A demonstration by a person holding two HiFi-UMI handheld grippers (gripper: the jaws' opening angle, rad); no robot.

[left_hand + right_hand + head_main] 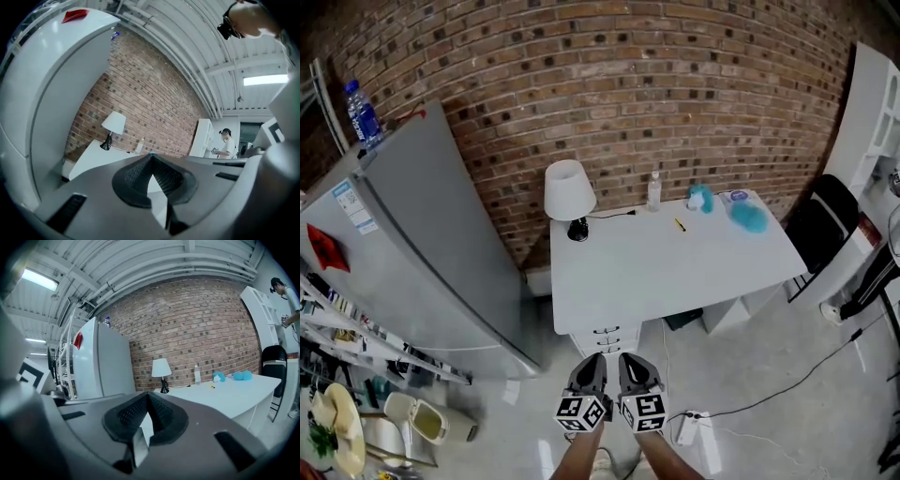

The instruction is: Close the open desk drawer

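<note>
The white desk (666, 267) stands against the brick wall, and its drawer unit (605, 337) shows under the near edge with small handles on the fronts. From above I cannot tell whether any drawer stands out. My left gripper (592, 364) and right gripper (630, 364) hang side by side just in front of the drawer unit, apart from it. Both are shut with nothing between the pads. In the left gripper view the left gripper (151, 157) points at the desk (93, 157), with the picture tilted. In the right gripper view the right gripper (147, 397) points level at the desk (234, 390).
A tall grey fridge (422, 253) stands left of the desk. On the desk are a white lamp (569, 192), a bottle (653, 191) and blue fluffy things (750, 217). A black chair (820, 220) is at the right, a power strip (687, 427) and cables lie on the floor.
</note>
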